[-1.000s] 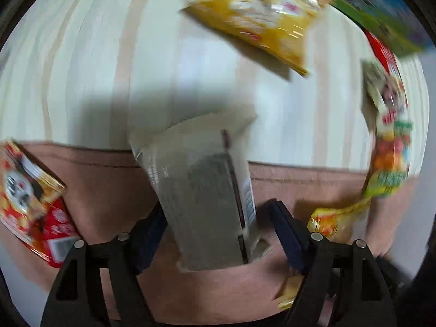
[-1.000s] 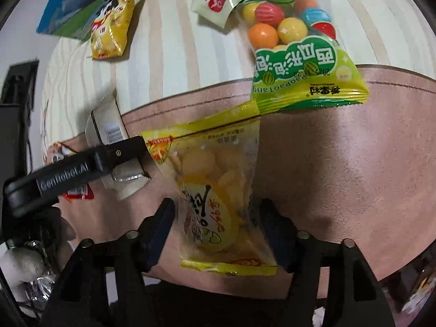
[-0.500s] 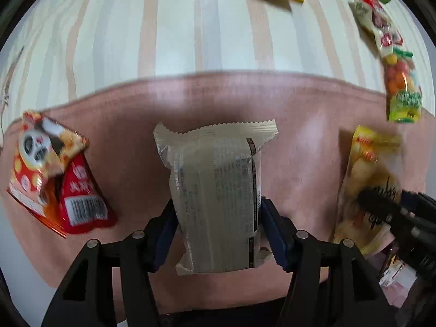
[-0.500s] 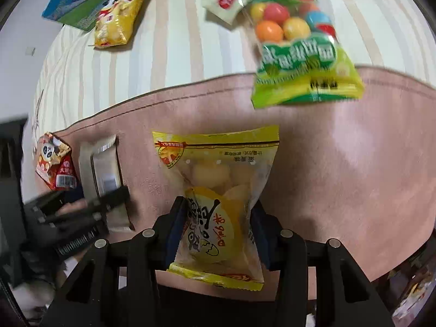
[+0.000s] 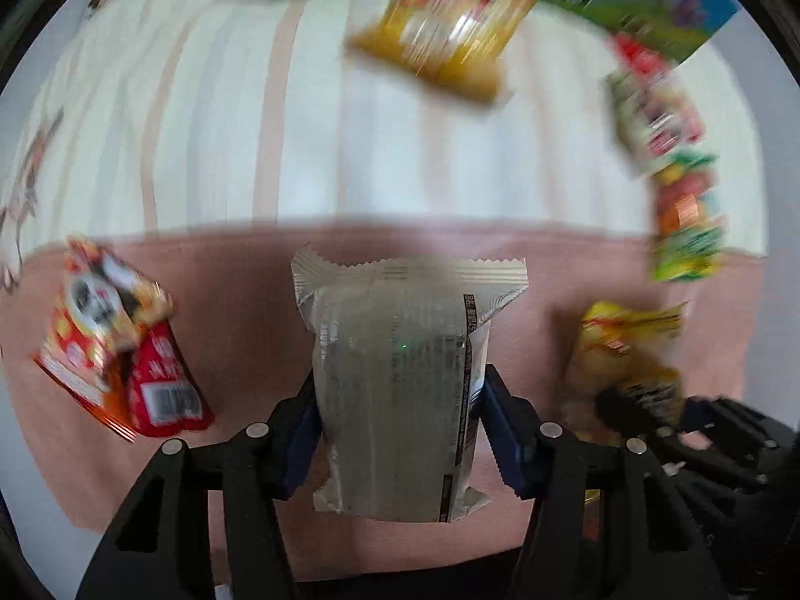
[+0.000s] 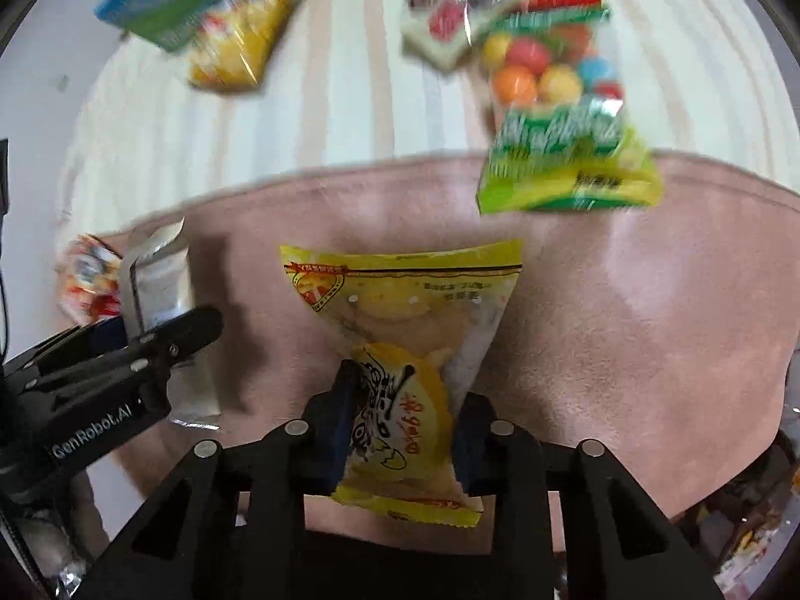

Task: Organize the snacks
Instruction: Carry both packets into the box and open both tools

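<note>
A silver-grey snack packet (image 5: 400, 310) stands upright between the blue pads of my left gripper (image 5: 400, 390). The jaws are closing and the pads press its sides. It hangs over the pink mat (image 5: 240, 300). My right gripper (image 6: 405, 395) is closing on a yellow egg-snack packet (image 6: 400, 290) and pinches its lower half into a waist. The right wrist view shows the left gripper (image 6: 165, 335) with the silver packet (image 6: 160, 280) at the left. In the left wrist view, the right gripper (image 5: 650, 405) and the yellow packet (image 5: 625, 340) sit at the right.
A red panda packet (image 5: 110, 340) lies on the mat's left. On the striped cloth (image 5: 200, 125) lie a green gumball bag (image 6: 565, 150), a white-and-red packet (image 6: 450, 25), a yellow snack bag (image 5: 445, 35) and a blue-green box (image 5: 650, 5).
Both grippers have closed onto their packets. The right jaws went from wide around the yellow packet to pinching it. The left gripper has risen with the silver packet.
</note>
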{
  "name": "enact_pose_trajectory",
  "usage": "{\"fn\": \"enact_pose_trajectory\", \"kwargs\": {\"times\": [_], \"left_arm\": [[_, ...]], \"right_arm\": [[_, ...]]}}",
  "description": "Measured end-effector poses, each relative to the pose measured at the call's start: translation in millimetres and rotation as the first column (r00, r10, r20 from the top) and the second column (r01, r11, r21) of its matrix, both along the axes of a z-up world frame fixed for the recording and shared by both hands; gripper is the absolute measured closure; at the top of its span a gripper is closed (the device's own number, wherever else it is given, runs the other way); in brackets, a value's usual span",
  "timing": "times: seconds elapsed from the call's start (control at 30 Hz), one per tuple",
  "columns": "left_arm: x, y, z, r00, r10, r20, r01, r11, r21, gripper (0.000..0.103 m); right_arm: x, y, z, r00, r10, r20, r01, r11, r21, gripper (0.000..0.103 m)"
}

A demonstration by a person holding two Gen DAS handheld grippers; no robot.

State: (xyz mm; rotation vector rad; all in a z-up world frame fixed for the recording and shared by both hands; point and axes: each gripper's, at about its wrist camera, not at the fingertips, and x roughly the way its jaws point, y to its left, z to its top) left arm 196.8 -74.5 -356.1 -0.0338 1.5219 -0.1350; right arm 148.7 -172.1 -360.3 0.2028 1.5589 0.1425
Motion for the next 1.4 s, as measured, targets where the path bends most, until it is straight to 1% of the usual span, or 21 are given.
{"fn": "enact_pose_trajectory", "kwargs": {"times": [0.07, 0.2, 0.27, 0.3, 0.33, 0.37, 0.4, 0.47, 0.53, 0.63, 0.67, 0.73, 0.83, 0.93, 1.07, 1.2, 1.23, 1.3, 1.33, 1.37, 1.4], "left_arm": [[14.9, -8.1, 28.2, 0.999, -0.015, 0.051, 0.017, 0.999, -0.029, 0.047], [46.8, -20.1, 86.7, 0.99, -0.016, 0.139, 0.031, 0.994, -0.108, 0.047], [72.8, -2.2, 118.2, 0.984, -0.019, 0.179, 0.045, 0.989, -0.141, 0.047], [96.4, 4.5, 132.6, 0.98, -0.019, 0.199, 0.05, 0.987, -0.151, 0.047], [111.0, 10.5, 144.6, 0.975, -0.021, 0.223, 0.057, 0.986, -0.158, 0.047], [114.9, 22.0, 161.1, 0.97, -0.022, 0.241, 0.062, 0.986, -0.157, 0.047], [129.3, 21.3, 172.3, 0.966, -0.022, 0.257, 0.063, 0.986, -0.151, 0.047], [161.0, 18.3, 188.4, 0.959, -0.027, 0.283, 0.067, 0.989, -0.134, 0.047], [192.2, 25.6, 200.0, 0.955, -0.028, 0.295, 0.065, 0.991, -0.116, 0.047], [235.9, 34.6, 201.4, 0.959, -0.037, 0.282, 0.058, 0.996, -0.066, 0.047], [251.3, 35.2, 195.9, 0.962, -0.038, 0.271, 0.052, 0.998, -0.047, 0.047], [276.9, 36.7, 179.7, 0.971, -0.044, 0.234, 0.047, 0.999, -0.007, 0.046], [310.0, 44.8, 147.4, 0.983, -0.047, 0.177, 0.036, 0.997, 0.062, 0.046], [338.4, 50.2, 112.4, 0.991, -0.05, 0.12, 0.035, 0.992, 0.125, 0.046], [358.5, 58.8, 86.6, 0.997, -0.042, 0.067, 0.031, 0.986, 0.163, 0.046], [372.6, 61.9, 67.4, 0.998, -0.052, 0.047, 0.042, 0.98, 0.194, 0.045], [375.4, 64.5, 64.1, 0.998, -0.039, 0.04, 0.031, 0.982, 0.187, 0.045], [380.5, 70.2, 60.3, 0.999, -0.008, 0.037, 0.002, 0.99, 0.141, 0.045], [383.7, 74.2, 59.7, 0.999, 0.011, 0.042, -0.016, 0.992, 0.125, 0.042], [385.1, 75.6, 60.0, 0.999, 0.016, 0.045, -0.021, 0.994, 0.106, 0.04], [386.5, 76.0, 60.1, 0.999, 0.014, 0.04, -0.017, 0.997, 0.079, 0.032]], "right_arm": [[11.5, 1.0, 22.7, 0.999, -0.003, 0.044, 0.002, 1.0, 0.02, 0.07], [42.6, -8.2, 72.1, 0.992, -0.042, 0.12, 0.028, 0.993, 0.111, 0.07], [58.2, -13.3, 96.9, 0.985, -0.054, 0.165, 0.031, 0.99, 0.139, 0.07], [70.7, -15.4, 113.8, 0.979, -0.059, 0.194, 0.028, 0.987, 0.159, 0.07], [80.3, -23.2, 128.4, 0.975, -0.059, 0.216, 0.023, 0.985, 0.169, 0.07], [89.8, -29.9, 142.4, 0.969, -0.063, 0.24, 0.021, 0.984, 0.175, 0.07], [105.2, -31.1, 159.8, 0.96, -0.061, 0.273, 0.011, 0.984, 0.18, 0.07], [132.8, -34.2, 184.6, 0.945, -0.056, 0.321, -0.001, 0.985, 0.175, 0.07], [161.9, -42.9, 206.6, 0.931, -0.047, 0.363, -0.007, 0.989, 0.146, 0.07], [217.0, -48.9, 216.6, 0.924, -0.036, 0.382, 0.001, 0.996, 0.092, 0.07], [236.1, -52.2, 215.8, 0.924, -0.031, 0.38, 0.004, 0.997, 0.073, 0.07], [270.8, -55.4, 211.4, 0.932, -0.022, 0.362, 0.008, 0.999, 0.04, 0.07], [316.4, -57.7, 196.2, 0.946, -0.006, 0.325, 0.011, 1.0, -0.016, 0.07], [353.6, -55.7, 173.9, 0.957, 0.013, 0.288, 0.007, 0.998, -0.067, 0.07], [381.1, -50.2, 141.0, 0.97, 0.038, 0.242, -0.004, 0.99, -0.138, 0.07], [402.0, -49.4, 117.0, 0.975, 0.045, 0.219, -0.008, 0.986, -0.168, 0.07], [405.8, -50.2, 112.9, 0.979, 0.04, 0.201, -0.006, 0.986, -0.169, 0.067], [409.6, -52.7, 106.7, 0.983, 0.02, 0.18, 0.012, 0.984, -0.175, 0.036], [413.0, -53.1, 102.7, 0.984, 0.013, 0.178, 0.016, 0.986, -0.165, 0.011], [414.2, -53.2, 100.9, 0.984, 0.01, 0.179, 0.019, 0.987, -0.159, 0.008], [415.6, -52.8, 98.0, 0.984, 0.006, 0.177, 0.022, 0.987, -0.161, 0.007]]}}
